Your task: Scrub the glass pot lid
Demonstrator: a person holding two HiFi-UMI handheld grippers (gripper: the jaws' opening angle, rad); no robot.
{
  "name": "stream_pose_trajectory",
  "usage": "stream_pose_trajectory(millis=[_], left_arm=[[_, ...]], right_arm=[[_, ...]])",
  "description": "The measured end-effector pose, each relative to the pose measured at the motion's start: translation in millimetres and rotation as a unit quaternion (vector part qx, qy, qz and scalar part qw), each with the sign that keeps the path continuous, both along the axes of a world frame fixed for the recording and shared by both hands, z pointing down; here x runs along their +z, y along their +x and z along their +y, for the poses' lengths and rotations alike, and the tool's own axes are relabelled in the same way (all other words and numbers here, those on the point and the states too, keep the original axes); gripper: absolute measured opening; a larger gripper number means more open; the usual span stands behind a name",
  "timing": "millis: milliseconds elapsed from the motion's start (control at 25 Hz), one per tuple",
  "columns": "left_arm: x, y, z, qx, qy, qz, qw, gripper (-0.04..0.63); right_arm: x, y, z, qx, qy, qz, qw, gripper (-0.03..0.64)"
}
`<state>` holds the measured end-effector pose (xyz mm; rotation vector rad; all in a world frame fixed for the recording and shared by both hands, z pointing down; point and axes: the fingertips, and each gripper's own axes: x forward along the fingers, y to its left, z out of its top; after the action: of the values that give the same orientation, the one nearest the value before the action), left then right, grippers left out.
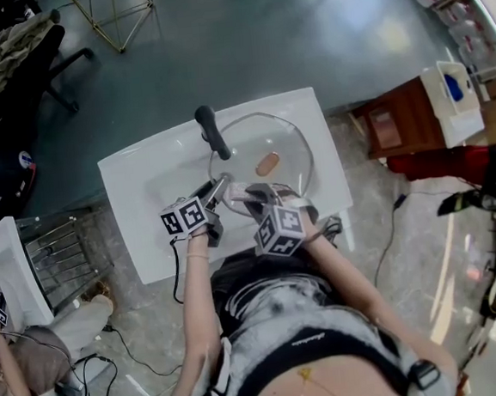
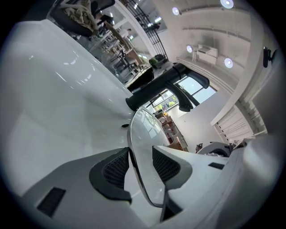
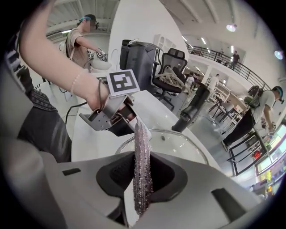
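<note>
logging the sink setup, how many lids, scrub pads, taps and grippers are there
round clear glass pot lid: 1
silvery mesh scrub pad: 1
black tap: 1
white gripper: 2 (left gripper, right gripper)
total: 5

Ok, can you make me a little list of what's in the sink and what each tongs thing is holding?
Place: white sink with a black tap
Being washed: round clear glass pot lid, tilted in the basin
Left tongs: shut on the lid's metal rim
Right tongs: shut on a flat silvery scrubbing pad
Pad and lid: pad is by the lid's near edge, close to the left tongs; touching or not, cannot tell
</note>
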<state>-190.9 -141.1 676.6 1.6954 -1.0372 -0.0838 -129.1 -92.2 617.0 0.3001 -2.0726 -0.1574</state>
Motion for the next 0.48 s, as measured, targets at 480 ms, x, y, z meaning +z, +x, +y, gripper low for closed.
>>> stream_pose_trajectory(millis=[480], left_arm=[[-4.7, -11.8, 18.0, 0.045, 0.01, -0.041, 0.9981, 0.176]], right_arm=[[8.1, -21.1, -39.2, 0.058, 0.064, 0.042, 0.995, 0.077]])
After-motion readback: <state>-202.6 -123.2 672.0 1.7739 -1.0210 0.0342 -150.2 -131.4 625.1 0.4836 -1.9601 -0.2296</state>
